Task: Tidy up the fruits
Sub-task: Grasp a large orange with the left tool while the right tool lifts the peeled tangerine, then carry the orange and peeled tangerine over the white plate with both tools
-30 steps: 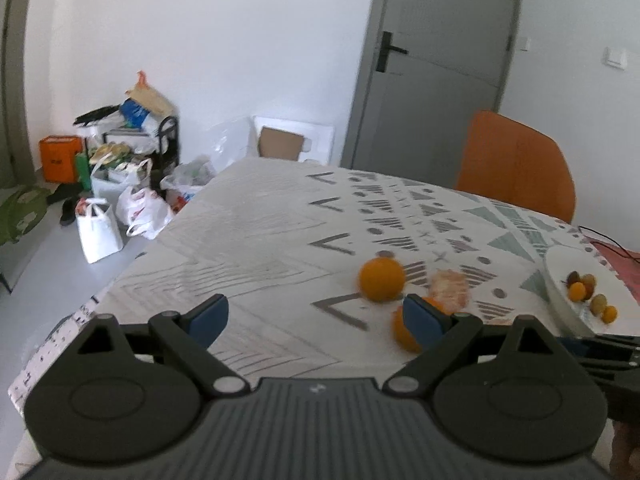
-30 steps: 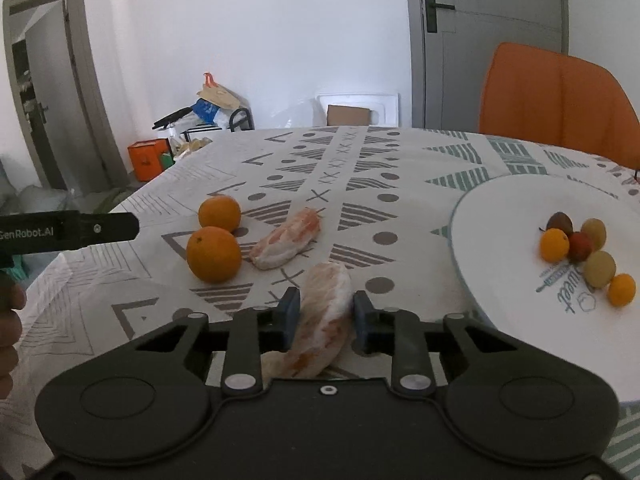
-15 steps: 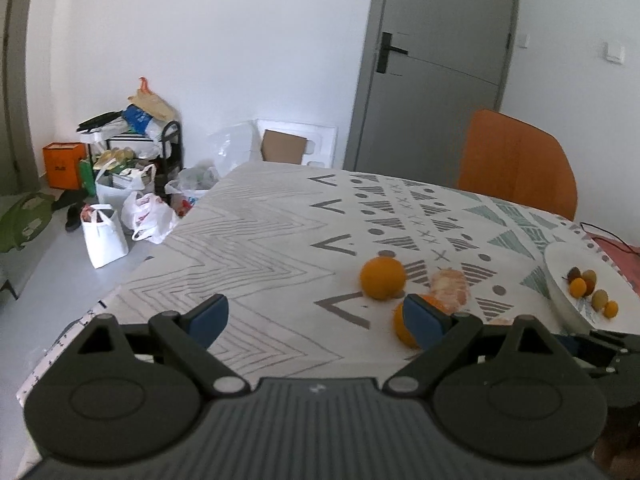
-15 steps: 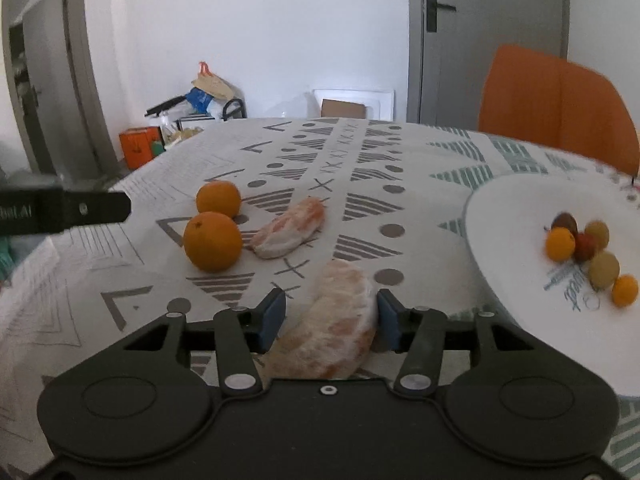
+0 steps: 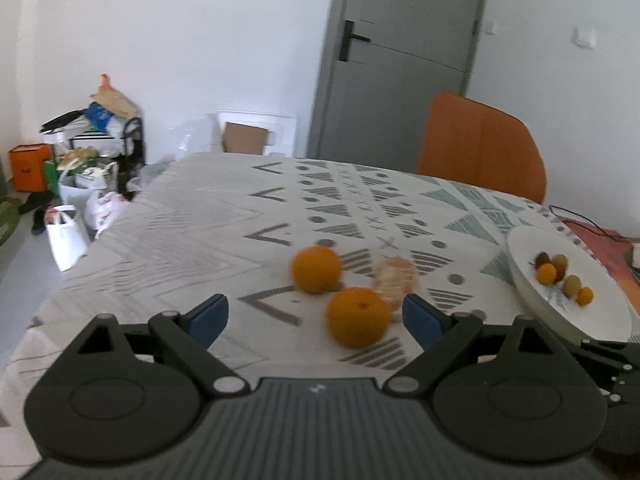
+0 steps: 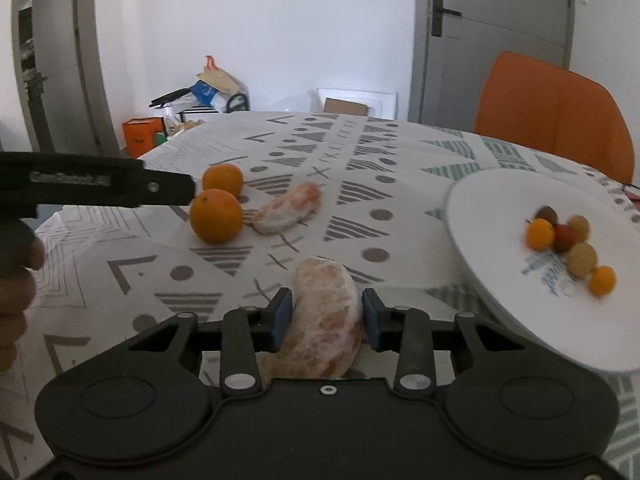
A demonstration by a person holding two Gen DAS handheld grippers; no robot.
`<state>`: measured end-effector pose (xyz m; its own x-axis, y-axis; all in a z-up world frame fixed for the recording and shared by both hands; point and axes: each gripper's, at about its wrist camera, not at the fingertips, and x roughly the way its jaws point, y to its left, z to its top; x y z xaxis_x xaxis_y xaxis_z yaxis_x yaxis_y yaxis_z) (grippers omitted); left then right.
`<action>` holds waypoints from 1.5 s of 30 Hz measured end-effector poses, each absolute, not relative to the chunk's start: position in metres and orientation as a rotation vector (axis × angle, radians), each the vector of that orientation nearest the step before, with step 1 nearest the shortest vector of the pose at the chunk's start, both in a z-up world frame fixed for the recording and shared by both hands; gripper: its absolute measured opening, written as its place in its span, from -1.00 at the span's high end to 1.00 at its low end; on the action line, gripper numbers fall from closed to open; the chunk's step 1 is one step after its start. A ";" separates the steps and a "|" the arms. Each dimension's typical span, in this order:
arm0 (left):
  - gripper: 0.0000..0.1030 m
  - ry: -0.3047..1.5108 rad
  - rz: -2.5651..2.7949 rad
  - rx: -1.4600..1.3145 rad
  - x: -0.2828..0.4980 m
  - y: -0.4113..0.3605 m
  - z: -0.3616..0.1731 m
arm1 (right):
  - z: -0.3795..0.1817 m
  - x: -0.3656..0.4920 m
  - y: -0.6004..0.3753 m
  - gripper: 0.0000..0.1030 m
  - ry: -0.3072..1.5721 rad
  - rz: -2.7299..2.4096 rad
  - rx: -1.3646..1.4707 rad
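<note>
Right gripper sits low over the patterned tablecloth with a peeled citrus segment between its blue pads. Jaws have just been closing on it; the pads look to be against its sides, though a sliver of gap on the left cannot be ruled out.

Left gripper — jaws spread wide, nothing held. The near orange lies on the cloth between its fingertips, closer to the right one, not touching either as far as the blur allows. The far orange rests just beyond it, and a second peeled segment lies just right of the pair.

White plate sits at the right side of the table — a small cluster of mixed little fruits on it. An orange chair stands at the far right edge.
</note>
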<state>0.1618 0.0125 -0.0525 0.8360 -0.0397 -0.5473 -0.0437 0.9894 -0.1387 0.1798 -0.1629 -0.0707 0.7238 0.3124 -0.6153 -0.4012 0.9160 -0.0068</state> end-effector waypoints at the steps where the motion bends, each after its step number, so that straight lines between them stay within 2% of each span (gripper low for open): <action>1: -0.79 0.584 -0.008 -0.142 0.164 0.008 -0.054 | -0.070 0.179 -0.167 0.32 0.653 0.389 -0.134; 6: -0.70 0.604 -0.039 -0.120 0.173 -0.007 -0.062 | -0.065 0.176 -0.192 0.32 0.650 0.351 -0.066; 8: -0.55 0.616 -0.042 -0.113 0.177 -0.011 -0.066 | -0.062 0.175 -0.198 0.32 0.640 0.342 -0.052; 10: -0.25 0.634 -0.054 -0.115 0.183 -0.014 -0.070 | -0.057 0.173 -0.205 0.32 0.625 0.336 -0.042; 11: -0.18 0.641 -0.062 -0.115 0.185 -0.015 -0.073 | -0.055 0.172 -0.207 0.32 0.618 0.334 -0.036; 13: 0.16 0.662 -0.043 -0.107 0.191 -0.017 -0.078 | -0.050 0.170 -0.214 0.32 0.602 0.329 -0.024; 14: 0.20 0.652 -0.030 -0.100 0.190 -0.018 -0.077 | -0.047 0.169 -0.217 0.32 0.593 0.331 -0.018; 21: 0.22 0.637 -0.082 -0.105 0.180 -0.026 -0.067 | -0.031 0.166 -0.236 0.32 0.534 0.295 0.020; 45: 0.22 0.565 -0.187 -0.027 0.181 -0.087 -0.034 | -0.032 0.174 -0.319 0.32 0.487 0.138 0.138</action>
